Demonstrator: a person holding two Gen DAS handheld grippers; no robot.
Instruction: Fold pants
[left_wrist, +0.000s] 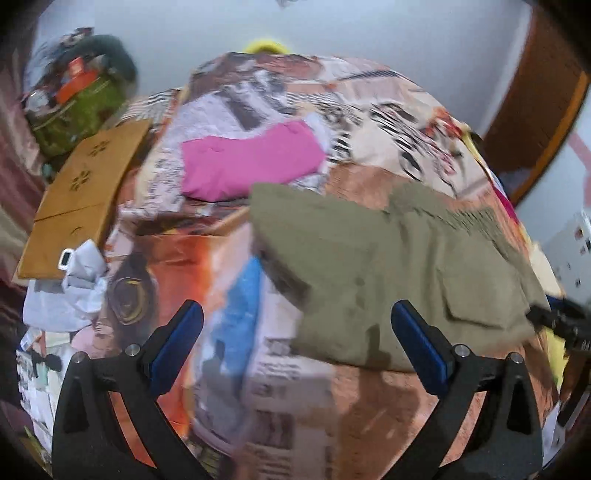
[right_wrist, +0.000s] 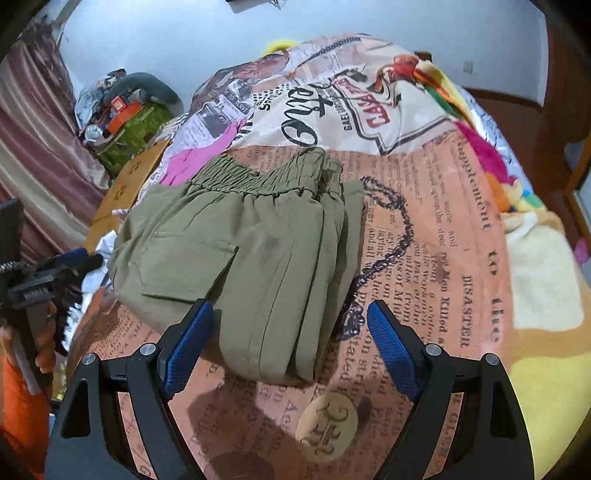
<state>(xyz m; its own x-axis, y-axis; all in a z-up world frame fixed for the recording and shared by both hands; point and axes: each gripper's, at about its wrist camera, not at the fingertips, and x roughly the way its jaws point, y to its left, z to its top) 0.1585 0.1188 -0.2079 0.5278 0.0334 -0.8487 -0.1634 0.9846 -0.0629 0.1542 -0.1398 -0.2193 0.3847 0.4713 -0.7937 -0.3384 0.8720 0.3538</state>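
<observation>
The right tool (right_wrist: 290, 325) stands released, its blue pads spread wide with nothing between them, hovering just above the near edge of the folded olive pants (right_wrist: 240, 229). The left tool (left_wrist: 297, 330) is likewise released and empty, its right pad over the pants' near corner, its left pad over bare bedspread. The pants lie folded into a compact bundle on the newspaper-print bedspread (right_wrist: 424, 229) (elastic waistband at the far side, a patch pocket facing up). Beyond the pants, farther from the tools, lies a pink garment (left_wrist: 251, 162), flat on the same bedspread. To the pants' left, a brown cardboard piece (left_wrist: 81, 199) rests at the bed's edge, with crumpled white paper (left_wrist: 79, 284) just beside it. In the right wrist view, a hand (right_wrist: 35, 354) with an orange sleeve holds the left tool, left of the pants.
</observation>
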